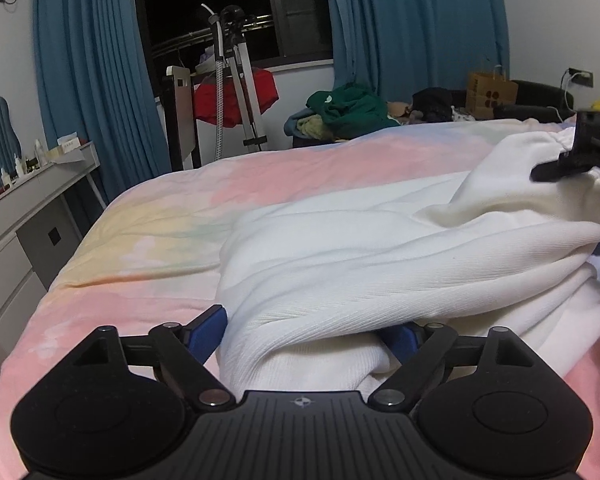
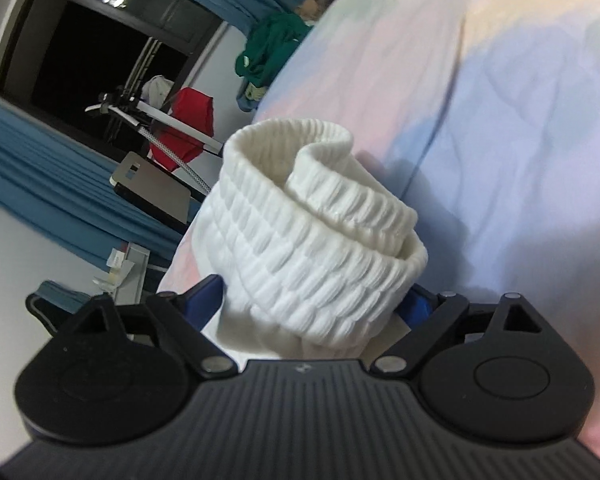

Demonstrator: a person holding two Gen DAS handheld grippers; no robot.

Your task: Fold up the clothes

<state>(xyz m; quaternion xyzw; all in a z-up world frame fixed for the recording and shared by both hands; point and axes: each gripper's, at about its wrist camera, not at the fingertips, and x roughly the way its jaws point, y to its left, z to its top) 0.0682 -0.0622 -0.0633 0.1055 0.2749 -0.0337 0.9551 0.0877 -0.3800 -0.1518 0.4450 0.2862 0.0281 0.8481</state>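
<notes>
So the left wrist view gives the whole layout: a white ribbed knit garment point(image 1: 380, 248) lies stretched across a bed with a pastel pink, yellow and blue cover point(image 1: 180, 216), bunched at the near end and running off to the far right. There the right gripper point(image 1: 556, 168) shows up as a black shape at the frame edge, sitting on the garment's gathered elastic band.

The right wrist view is tilted and much tighter. It only shows that elastic waistband end point(image 2: 320, 232), curled into a loop and sticking up between the blue fingers, with the bed cover behind it. You don't see the rest of the garment from here at all.

Grips: the left gripper point(image 1: 304, 332) has its blue fingers point(image 1: 206, 330) pressed on either side of a twisted bunch of the white fabric, so it's clamped on it. The right gripper point(image 2: 320, 304) is likewise closed around the waistband.

Room-wise, the left half of the bed is bare cover, open out to the edge. Past that edge sits a grey drawer desk point(image 1: 28, 216). Beyond the far end there's a pile of green clothes point(image 1: 348, 110), a silver tripod point(image 1: 236, 80), a brown paper bag point(image 1: 490, 90) and teal blue curtains point(image 1: 92, 64) framing a dark window.
</notes>
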